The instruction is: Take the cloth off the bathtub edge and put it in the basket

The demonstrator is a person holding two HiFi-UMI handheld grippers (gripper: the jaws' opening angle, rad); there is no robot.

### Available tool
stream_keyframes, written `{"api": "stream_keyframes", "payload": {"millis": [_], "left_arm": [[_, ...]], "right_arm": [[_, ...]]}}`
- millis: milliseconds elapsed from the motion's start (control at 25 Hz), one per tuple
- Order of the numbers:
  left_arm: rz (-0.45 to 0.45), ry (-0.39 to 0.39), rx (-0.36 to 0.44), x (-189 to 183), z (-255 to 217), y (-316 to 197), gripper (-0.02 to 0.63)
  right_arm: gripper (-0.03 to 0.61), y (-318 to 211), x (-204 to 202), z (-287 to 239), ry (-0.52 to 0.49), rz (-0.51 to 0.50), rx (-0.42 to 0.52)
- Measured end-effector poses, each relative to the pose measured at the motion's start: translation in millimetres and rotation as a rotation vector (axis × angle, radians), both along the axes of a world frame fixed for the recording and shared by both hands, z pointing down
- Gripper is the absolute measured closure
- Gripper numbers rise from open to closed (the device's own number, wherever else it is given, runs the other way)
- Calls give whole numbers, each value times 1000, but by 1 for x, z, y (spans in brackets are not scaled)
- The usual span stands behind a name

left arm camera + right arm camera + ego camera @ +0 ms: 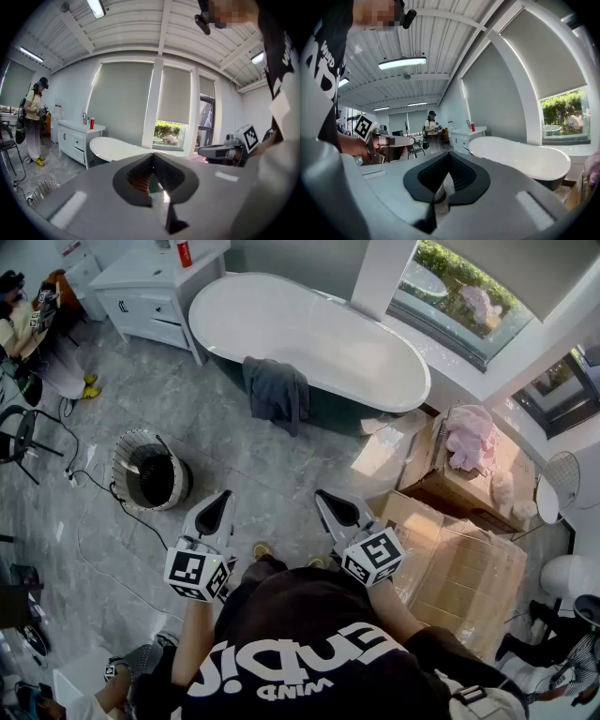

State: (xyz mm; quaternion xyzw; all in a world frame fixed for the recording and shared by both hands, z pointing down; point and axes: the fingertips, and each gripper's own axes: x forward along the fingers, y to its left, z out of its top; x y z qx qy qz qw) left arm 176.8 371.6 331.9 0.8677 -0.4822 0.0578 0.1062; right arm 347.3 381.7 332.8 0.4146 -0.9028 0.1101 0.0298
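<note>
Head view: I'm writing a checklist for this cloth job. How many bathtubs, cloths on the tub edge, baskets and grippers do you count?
White oval bathtub: 1
Dark grey cloth draped over the tub edge: 1
Round white mesh basket on the floor: 1
Grippers: 2, the left gripper and the right gripper
Total: 5

- Bright daylight comes through the large white-framed window [459,296] at the head view's upper right and lays a pale sunlit patch [380,454] on the grey marbled floor [234,460].
- The white oval bathtub [300,334] is evenly lit, its rim slightly washed out.
- Long ceiling tube lamps [402,63] glow in both gripper views, where black corners ring the picture and straight lines bow.
- The foreground nearest each lens is soft, and the far room seems faintly hazy.
</note>
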Motion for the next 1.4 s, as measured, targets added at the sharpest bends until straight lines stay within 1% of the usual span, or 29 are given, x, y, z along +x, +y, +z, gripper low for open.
{"api": "stream_keyframes", "payload": {"millis": [160,360,520,760,920,1040,1160,1400], "left_arm": [[10,2,-6,1,3,-5,615],[8,3,-7,-8,7,-21,615],[11,23,-11,-22,16,-30,615],[29,79,5,-35,17,-35,615],[49,71,1,-41,17,-43,615],[58,69,4,-41,15,-53,615],[64,57,2,-42,16,-61,615],[58,59,-22,-41,26,-98,615]], "right_arm": [[569,-3,-3,3,7,-1,-1],[569,-12,-3,-3,-18,49,8],[569,-19,-10,-3,-1,79,22],[569,-19,-29,-4,14,82,32],[569,-26,-38,2,21,98,14],[569,-32,-40,6,40,100,8],[569,-43,-39,6,37,104,8],[569,-85,-32,14,30,111,-4]]}}
